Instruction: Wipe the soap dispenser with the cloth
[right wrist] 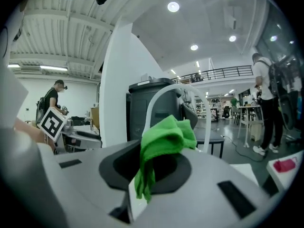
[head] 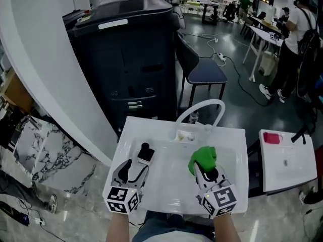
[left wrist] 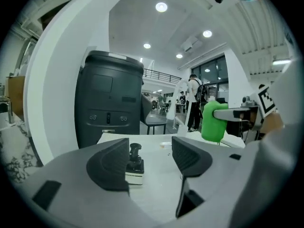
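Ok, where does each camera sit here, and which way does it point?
Head view: on the person's head, looking steeply down at the sink; both forearms, left tool and right tool show below.
Left gripper view: on the left tool, looking along its open jaws at the soap dispenser; right tool at right.
Right gripper view: on the right tool, looking past jaws shut on the cloth towards the faucet.
Shared: cloth in all three; soap dispenser in head and left gripper views.
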Motion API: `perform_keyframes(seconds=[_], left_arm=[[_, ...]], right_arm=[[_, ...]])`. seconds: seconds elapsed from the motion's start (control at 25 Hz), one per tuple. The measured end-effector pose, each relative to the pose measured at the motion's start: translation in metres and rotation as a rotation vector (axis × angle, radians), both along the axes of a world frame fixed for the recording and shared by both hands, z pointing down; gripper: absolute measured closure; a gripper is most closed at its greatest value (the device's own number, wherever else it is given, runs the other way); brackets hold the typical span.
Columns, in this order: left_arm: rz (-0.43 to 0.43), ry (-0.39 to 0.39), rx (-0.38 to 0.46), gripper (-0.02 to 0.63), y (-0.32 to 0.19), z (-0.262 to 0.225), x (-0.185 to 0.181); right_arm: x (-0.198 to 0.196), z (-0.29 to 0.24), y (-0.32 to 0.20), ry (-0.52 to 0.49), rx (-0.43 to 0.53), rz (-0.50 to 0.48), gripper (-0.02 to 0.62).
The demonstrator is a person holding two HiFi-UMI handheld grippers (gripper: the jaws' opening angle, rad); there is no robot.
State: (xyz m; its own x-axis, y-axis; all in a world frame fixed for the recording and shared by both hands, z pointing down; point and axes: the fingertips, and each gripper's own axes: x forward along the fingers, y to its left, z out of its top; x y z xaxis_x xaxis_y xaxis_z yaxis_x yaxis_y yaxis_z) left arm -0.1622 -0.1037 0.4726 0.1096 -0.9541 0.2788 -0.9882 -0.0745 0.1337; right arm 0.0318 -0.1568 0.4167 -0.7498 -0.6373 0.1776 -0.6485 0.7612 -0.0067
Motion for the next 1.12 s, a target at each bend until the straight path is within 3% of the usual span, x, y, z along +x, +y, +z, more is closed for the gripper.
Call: perform_keyframes(seconds=[0.32, 0.64, 0.92, 1.12], left_arm=[[0.135, -0.020, -0.111, 0.368, -0.052, 0.049, -0.022], [0.432, -0.059, -0.218, 0.364, -0.086, 0.093, -0.021], [0.684, -0.096, -0.201, 0.380, -0.101, 0.101, -0.007], [0.728, -0.093, -0.177, 0.475, -0.106, 0.103, -0.006]], right_arm=[[-0.015, 0.021, -0.010, 0.053, -0.049, 0.082, 0.549], [-0.019, 0.045, -0.009, 0.110, -0.114, 0.172, 0.549], [-0.037, 0.050, -0.015, 0.124, -0.137, 0.230, 0.549], [-0.050, 0.055, -0.014, 0.138, -0.153, 0.240, 0.549]])
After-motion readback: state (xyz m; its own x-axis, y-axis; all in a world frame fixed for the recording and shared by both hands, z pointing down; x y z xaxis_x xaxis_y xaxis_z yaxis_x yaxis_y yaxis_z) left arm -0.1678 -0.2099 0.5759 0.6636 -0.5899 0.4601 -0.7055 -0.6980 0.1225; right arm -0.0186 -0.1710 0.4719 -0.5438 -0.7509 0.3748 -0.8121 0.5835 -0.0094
